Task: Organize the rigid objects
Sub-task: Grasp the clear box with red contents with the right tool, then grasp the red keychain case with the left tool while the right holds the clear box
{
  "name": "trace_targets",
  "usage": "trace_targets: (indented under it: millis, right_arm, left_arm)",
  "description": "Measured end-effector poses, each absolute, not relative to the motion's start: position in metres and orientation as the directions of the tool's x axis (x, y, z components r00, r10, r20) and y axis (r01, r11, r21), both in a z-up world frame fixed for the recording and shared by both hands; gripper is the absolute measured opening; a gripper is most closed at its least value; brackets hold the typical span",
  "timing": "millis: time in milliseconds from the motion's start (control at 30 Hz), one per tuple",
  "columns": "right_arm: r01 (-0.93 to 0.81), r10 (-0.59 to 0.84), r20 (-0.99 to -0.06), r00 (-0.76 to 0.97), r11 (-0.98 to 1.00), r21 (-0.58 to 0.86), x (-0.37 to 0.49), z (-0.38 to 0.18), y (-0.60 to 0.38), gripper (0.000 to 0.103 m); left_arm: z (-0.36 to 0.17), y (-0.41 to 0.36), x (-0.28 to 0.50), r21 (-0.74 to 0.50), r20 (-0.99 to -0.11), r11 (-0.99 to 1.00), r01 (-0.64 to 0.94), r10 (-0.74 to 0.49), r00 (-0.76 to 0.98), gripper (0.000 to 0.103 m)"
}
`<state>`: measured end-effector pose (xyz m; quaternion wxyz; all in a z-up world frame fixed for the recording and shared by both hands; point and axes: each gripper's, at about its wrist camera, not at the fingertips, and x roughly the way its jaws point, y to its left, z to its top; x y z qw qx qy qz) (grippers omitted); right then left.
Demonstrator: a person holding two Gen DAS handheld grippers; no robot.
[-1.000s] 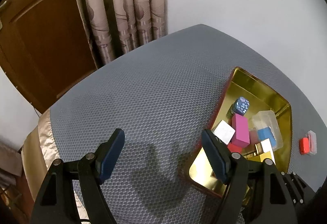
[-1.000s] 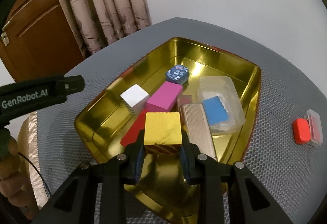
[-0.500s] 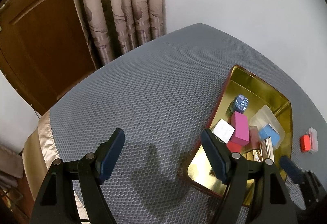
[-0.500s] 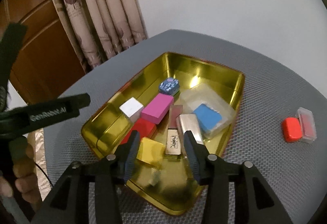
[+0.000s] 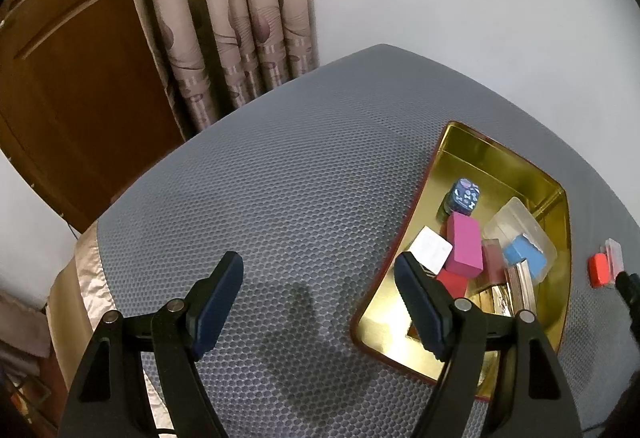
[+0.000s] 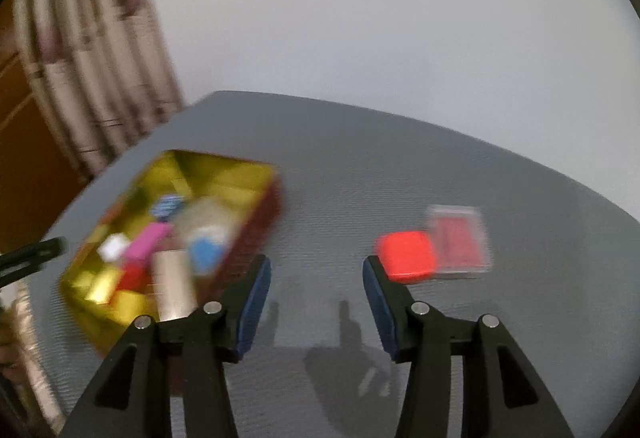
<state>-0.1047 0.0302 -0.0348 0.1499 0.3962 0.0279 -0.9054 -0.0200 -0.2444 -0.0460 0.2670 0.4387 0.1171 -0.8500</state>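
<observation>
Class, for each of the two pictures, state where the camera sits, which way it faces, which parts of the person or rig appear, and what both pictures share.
Left wrist view: sits on the left tongs, facing forward and down over the grey table; its own open jaws show, and the gold tin lies at right.
Right wrist view: sits on the right tongs, facing down at bare table beside the red block; its jaws, just opening, hold nothing; the picture is blurred.
Shared: the tin, pink block, red block and curtain.
</observation>
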Motion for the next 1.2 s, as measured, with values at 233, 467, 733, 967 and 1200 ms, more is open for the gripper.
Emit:
trace_targets:
  millis: [233,467,733,967,1200]
  right_arm:
    - [0.169,-0.129,-0.760,-0.637,-0.985,0.025,-0.148,-0.058,0.079,0.049]
    - [0.126,-0.076,-0.785,-0.614,-0.992,-0.003,-0.181,-0.083,0.090,0.049]
    - [0.118,-0.064,-0.786,-0.615,-0.993,-0.012,-0.194,-0.105,0.101,0.059]
    - [0.113,-0.075,-0.794,-0.604,-0.994,0.008,-0.201,-0.117,0.113,0.062]
    - [0.141,-0.067,-0.784,-0.617,-0.990,-0.027,-0.199,-0.130,0.116,0.063]
  left_arm:
    - [-0.050,-0.239,-0.024,0.048,-0.811,-0.837,0.545,-0.351,-0.467,0.075]
    - [-0.055,-0.234,-0.030,0.061,-0.817,-0.851,0.522,-0.344,-0.464,0.075]
    - [-0.058,-0.231,-0.033,0.093,-0.816,-0.855,0.510,-0.359,-0.454,0.075]
    - [-0.060,-0.230,-0.034,0.114,-0.812,-0.860,0.498,-0.369,-0.452,0.075]
    - [-0.055,-0.227,-0.032,0.128,-0.788,-0.860,0.494,-0.390,-0.476,0.075]
